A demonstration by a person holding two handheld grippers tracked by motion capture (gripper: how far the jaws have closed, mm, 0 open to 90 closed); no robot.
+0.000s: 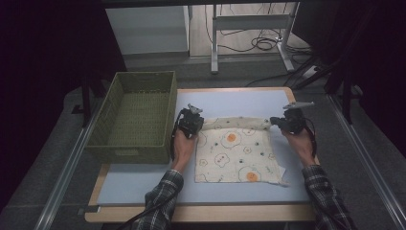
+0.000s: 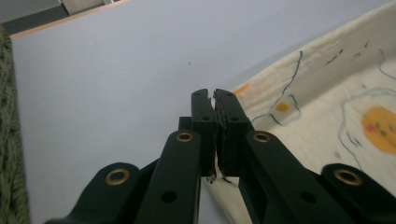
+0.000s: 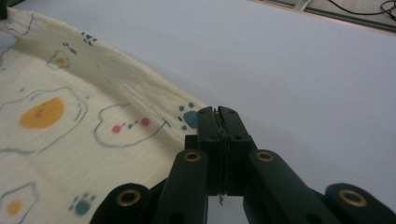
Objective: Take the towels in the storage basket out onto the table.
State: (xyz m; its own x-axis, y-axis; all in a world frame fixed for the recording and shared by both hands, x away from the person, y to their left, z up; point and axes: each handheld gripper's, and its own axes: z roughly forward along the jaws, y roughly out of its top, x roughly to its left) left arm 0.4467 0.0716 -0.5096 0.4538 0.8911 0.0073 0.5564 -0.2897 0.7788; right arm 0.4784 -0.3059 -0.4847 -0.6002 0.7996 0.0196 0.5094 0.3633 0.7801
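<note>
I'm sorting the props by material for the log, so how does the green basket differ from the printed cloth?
The green basket is a stiff woven box with upright walls, while the printed cloth is thin cream fabric lying mostly flat. The basket is one plain green; the cloth carries fried-egg and paw prints. The basket stands untouched at the table's left, whereas the left gripper and right gripper pinch the cloth's far corners. Both rest on the table.

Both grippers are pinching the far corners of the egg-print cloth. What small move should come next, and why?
Probably lift both corners slightly and carry them toward the near edge to fold the cloth in half. The left gripper and right gripper each have their jaws shut on a far corner, that edge is already raised, and the near half lies flat on the table.
</note>
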